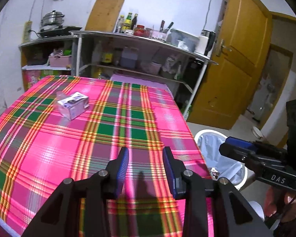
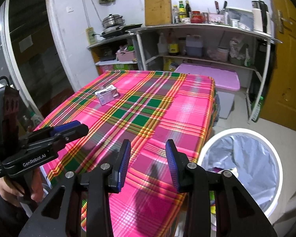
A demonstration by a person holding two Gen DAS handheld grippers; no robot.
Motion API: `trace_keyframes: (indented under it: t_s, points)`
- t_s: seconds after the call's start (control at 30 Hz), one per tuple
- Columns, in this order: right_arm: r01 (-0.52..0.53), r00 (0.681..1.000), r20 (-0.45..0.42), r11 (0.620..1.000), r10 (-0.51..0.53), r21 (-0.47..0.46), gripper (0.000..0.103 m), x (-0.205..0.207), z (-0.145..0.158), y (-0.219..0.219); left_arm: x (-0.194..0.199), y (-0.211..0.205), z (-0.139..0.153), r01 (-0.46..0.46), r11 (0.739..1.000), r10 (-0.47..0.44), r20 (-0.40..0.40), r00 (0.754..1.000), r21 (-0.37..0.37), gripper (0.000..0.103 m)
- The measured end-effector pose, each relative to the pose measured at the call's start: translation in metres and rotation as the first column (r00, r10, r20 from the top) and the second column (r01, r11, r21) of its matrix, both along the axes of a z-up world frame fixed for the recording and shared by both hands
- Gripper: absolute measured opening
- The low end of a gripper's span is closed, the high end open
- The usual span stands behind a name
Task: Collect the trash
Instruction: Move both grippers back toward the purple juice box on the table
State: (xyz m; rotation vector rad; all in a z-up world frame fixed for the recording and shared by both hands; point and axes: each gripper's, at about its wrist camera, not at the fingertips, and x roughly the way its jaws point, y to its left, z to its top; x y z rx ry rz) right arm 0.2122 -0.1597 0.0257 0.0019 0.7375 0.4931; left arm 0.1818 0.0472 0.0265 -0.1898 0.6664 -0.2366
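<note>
A small silver and purple carton (image 1: 74,106) lies on the pink plaid tablecloth (image 1: 49,148), far left of the table; it also shows in the right wrist view (image 2: 107,95). My left gripper (image 1: 146,154) is open and empty above the table's near middle, well short of the carton. My right gripper (image 2: 148,148) is open and empty over the table's near right corner. A white bin (image 2: 270,158) with a pale blue liner stands on the floor right of the table, with some trash inside; it also shows in the left wrist view (image 1: 209,134).
A metal shelf unit (image 1: 144,37) with bottles, jars and a kettle stands behind the table. A pot on a cooker (image 1: 51,22) is at the back left. A yellow door (image 1: 240,59) is right. A purple-lidded box (image 2: 209,75) sits behind the table.
</note>
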Motion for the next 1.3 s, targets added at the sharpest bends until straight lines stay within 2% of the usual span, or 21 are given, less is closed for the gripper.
trace_keyframes:
  t_s: [0.03, 0.5, 0.6, 0.73, 1.07, 1.2, 1.3]
  points:
    - [-0.004, 1.0, -0.001, 1.0, 0.004, -0.001, 0.046, 0.0, -0.001, 0.001, 0.0, 0.002, -0.001, -0.006, 1.0, 0.006, -0.002, 1.0, 0.0, 0.035]
    - [-0.078, 0.997, -0.012, 0.997, 0.078, -0.023, 0.047, 0.021, -0.002, 0.031, 0.009, 0.056, -0.006, -0.105, 0.994, 0.105, -0.021, 0.994, 0.007, 0.035]
    - [-0.085, 0.996, -0.011, 0.996, 0.085, -0.022, 0.05, 0.027, -0.002, 0.036, 0.016, 0.066, -0.003, -0.119, 0.993, 0.119, -0.014, 0.993, 0.022, 0.035]
    - [-0.087, 0.996, -0.012, 0.996, 0.087, -0.011, 0.058, 0.039, 0.002, 0.04, 0.031, 0.082, 0.001, -0.127, 0.991, 0.128, -0.011, 0.992, 0.036, 0.041]
    - [-0.119, 0.993, -0.016, 0.992, 0.119, -0.036, 0.058, 0.07, 0.004, 0.063, 0.08, 0.12, -0.004, -0.147, 0.987, 0.148, -0.019, 0.989, 0.062, 0.044]
    - [-0.132, 0.991, -0.018, 0.991, 0.131, -0.039, 0.058, 0.079, 0.002, 0.071, 0.104, 0.127, -0.009, -0.118, 0.989, 0.12, -0.019, 0.993, 0.086, 0.053]
    - [-0.136, 0.99, -0.027, 0.99, 0.135, -0.04, 0.058, 0.087, -0.002, 0.076, 0.123, 0.133, -0.014, -0.102, 0.989, 0.105, -0.017, 0.994, 0.108, 0.054]
